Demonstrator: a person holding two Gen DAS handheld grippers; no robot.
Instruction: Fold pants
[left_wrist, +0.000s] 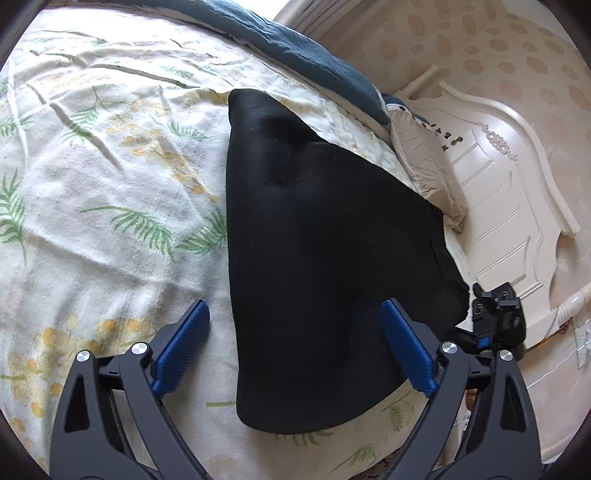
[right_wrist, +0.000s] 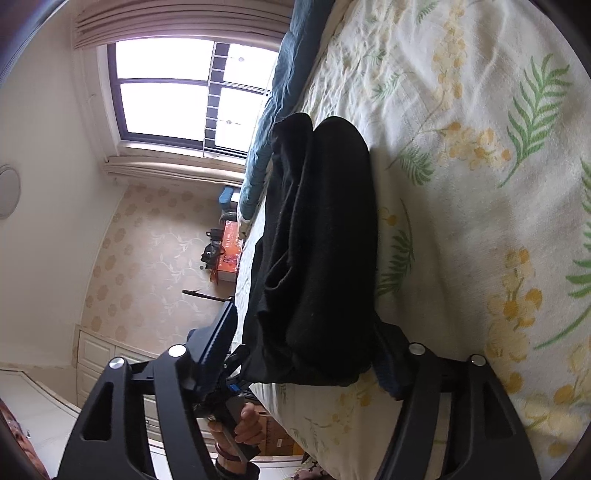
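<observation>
Black pants lie folded in a long wedge on the floral bedsheet. My left gripper is open above the near end of the pants, with one blue pad over the sheet and the other over the cloth. My right gripper is open, turned sideways, its jaws straddling the thick near edge of the pants. The right gripper also shows in the left wrist view at the bed's right edge.
A dark blue blanket lies along the far side of the bed. A beige pillow rests by the white headboard. The right wrist view shows a window, an orange box and a hand.
</observation>
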